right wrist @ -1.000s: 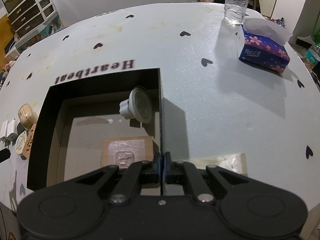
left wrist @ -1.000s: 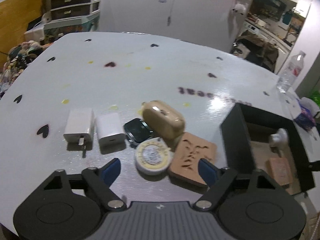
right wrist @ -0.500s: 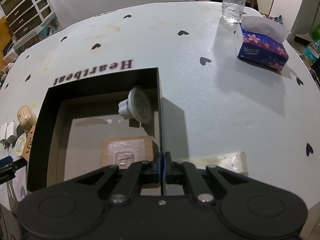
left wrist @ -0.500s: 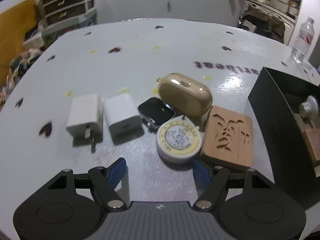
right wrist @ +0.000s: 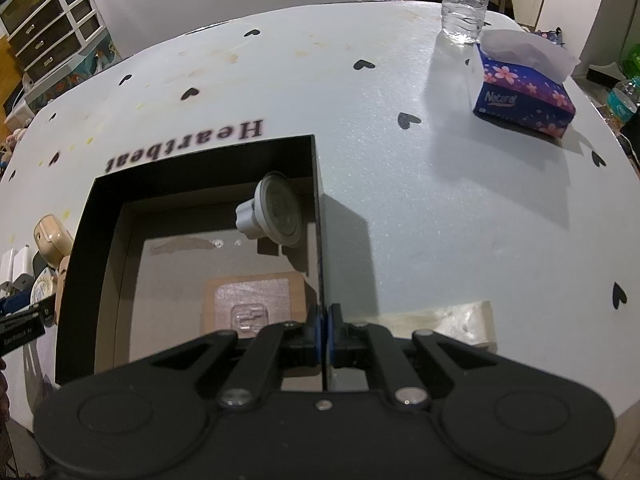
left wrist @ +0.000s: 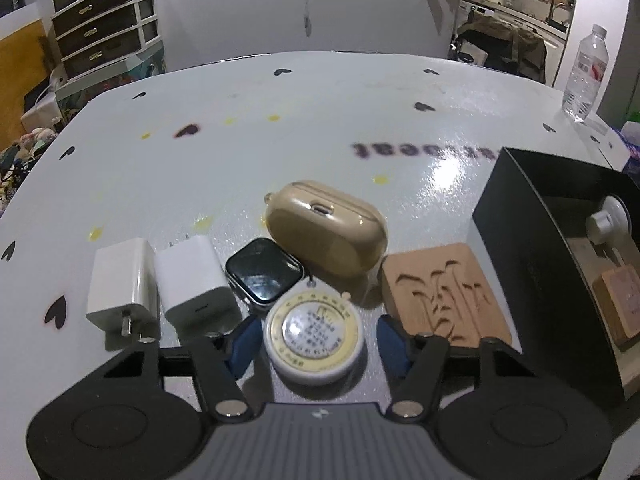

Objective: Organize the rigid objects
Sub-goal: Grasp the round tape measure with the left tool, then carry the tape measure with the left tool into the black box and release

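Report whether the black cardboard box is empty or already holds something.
Not empty. The black cardboard box holds a grey round knobbed piece against its right wall and a flat wooden tile on its floor.

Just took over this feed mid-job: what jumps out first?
The left gripper is closing around a round white tape measure with a yellow ring, frontmost in a cluster of small gadgets. Beside it, the right gripper is shut on the wall of an open black box holding two items.

The left gripper point(left wrist: 314, 340) is closing around the round tape measure point(left wrist: 314, 338), pads not yet touching. The right gripper point(right wrist: 323, 330) is pinching the box wall point(right wrist: 319, 240).
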### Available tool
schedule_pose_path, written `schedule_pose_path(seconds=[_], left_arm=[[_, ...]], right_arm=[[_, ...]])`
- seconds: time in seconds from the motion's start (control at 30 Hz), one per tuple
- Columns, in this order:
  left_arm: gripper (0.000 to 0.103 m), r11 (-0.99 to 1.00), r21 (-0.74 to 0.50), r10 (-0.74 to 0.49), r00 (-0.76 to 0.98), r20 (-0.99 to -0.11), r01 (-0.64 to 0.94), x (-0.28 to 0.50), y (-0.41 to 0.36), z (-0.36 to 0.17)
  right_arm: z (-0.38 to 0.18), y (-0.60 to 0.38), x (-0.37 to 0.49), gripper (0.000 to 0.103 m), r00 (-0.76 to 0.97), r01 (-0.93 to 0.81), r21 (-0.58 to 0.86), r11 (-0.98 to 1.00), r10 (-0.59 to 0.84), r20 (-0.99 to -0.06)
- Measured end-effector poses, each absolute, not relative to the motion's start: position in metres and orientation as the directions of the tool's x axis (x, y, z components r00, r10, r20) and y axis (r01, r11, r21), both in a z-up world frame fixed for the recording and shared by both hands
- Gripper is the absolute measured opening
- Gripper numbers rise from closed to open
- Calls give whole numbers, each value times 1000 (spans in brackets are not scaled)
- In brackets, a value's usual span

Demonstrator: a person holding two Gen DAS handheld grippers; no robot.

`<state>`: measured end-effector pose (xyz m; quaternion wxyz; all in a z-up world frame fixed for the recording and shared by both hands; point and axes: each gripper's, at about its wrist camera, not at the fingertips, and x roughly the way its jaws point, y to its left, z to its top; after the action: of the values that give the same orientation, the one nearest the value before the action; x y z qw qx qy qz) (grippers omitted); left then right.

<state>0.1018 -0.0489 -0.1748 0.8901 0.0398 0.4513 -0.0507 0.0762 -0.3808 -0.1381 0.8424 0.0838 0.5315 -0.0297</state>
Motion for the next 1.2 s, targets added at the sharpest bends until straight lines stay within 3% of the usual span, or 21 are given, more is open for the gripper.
schedule_pose_path(seconds=[0.07,0.4,0.6,0.9,1.2], left_arm=[[54,993,22,-50,590,-806,114,103,-48,-174],[53,999,-25,-44,574,-818,40,87,-33,-167],[53,998,-67,-60,603,-795,12,73,-28,-136],[53,964,-151,-259,631,-731,221,87,-93,-89],[53,886,-136,-376,515,-771,442,108,-182,-96]], right_arm=[[-138,-381,76,4,434,139,110,984,39,-900],[-138,-380,77,4,434,135,108,985,39,-900],[-138,-379,77,4,435,130,104,986,37,-900],[-137,-378,76,3,438,132,94,987,27,-899],[-137,-378,76,3,437,133,93,987,26,-899]])
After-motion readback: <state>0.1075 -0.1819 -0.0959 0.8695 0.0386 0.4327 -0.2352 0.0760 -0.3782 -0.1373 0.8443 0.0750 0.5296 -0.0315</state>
